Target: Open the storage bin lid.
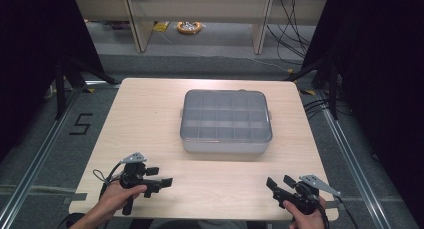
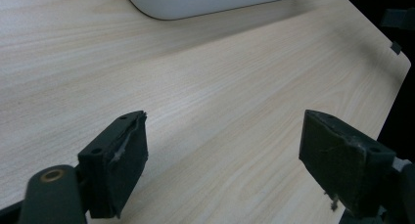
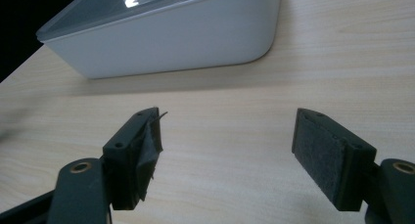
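Observation:
A shut grey plastic organiser box (image 1: 226, 120) with a clear lid over several compartments sits in the middle of the wooden table (image 1: 150, 114). My left gripper (image 1: 161, 178) rests near the front left edge, held by a hand, open and holding nothing. In the left gripper view its jaws stand wide apart over bare wood (image 2: 215, 116), with the box's white corner (image 2: 210, 1) at the top. My right gripper (image 1: 280, 183) is at the front right, open too. The right gripper view has the box (image 3: 171, 33) ahead of its spread jaws, which hold nothing.
Black curtains stand on both sides of the table. Behind it are wooden shelf legs (image 1: 137, 24), loose cables (image 1: 295, 19) and a yellow ring-shaped object (image 1: 189, 27) on the floor. A "5" mark (image 1: 80, 124) is taped on the floor at left.

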Demonstrator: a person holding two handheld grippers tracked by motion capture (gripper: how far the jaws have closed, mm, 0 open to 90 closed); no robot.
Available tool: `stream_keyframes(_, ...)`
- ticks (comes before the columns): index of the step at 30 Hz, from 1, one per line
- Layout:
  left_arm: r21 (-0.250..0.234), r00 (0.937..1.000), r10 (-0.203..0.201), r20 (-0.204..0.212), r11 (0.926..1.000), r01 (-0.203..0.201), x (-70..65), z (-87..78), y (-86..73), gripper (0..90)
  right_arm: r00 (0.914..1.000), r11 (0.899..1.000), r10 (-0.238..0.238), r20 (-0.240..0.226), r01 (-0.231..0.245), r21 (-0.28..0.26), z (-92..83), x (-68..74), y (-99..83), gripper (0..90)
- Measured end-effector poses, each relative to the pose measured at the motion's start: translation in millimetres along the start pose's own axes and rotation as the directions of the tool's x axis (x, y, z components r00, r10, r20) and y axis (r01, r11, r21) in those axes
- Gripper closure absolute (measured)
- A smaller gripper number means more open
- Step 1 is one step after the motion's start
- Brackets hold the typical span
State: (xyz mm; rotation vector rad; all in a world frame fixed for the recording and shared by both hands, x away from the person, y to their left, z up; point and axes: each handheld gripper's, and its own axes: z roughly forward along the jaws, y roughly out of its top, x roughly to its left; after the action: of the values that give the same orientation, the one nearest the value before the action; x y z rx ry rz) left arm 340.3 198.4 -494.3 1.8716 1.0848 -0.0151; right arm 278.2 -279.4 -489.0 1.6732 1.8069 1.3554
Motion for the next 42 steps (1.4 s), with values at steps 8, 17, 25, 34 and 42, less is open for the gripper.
stream_keyframes(8, -0.019, 0.9992, -0.038, 0.013, 0.9991, 0.039, 5.7, -1.6, 9.7, 17.4, 0.9983, 0.998, 0.058, -0.008, -0.058, 0.024, 5.4, 1.8, 9.6, 28.2)
stream_keyframes(17, -0.033, 0.9981, -0.062, 0.006, 0.9975, 0.062, 13.1, -3.4, 25.0, 17.4, 0.9986, 0.999, 0.051, -0.017, -0.051, -0.010, 11.0, -6.9, 33.4, 29.6)
stream_keyframes(25, -0.051, 0.9973, -0.072, 0.015, 0.9960, 0.073, 15.8, -1.3, 43.9, 17.4, 0.9937, 0.994, 0.108, -0.032, -0.108, -0.015, 15.4, -13.1, 56.0, 30.2)
stream_keyframes(34, -0.064, 0.9963, -0.086, -0.004, 0.9942, 0.086, 24.5, 9.4, 69.2, 18.3, 0.9970, 0.996, 0.076, -0.013, -0.077, -0.044, 33.9, -22.4, 93.4, 32.0)
stream_keyframes(42, -0.095, 0.9954, -0.082, -0.049, 0.9925, 0.077, 34.7, 15.8, 95.1, 19.6, 0.9983, 0.998, 0.056, 0.015, -0.055, -0.038, 52.5, -26.7, 111.0, 34.1)
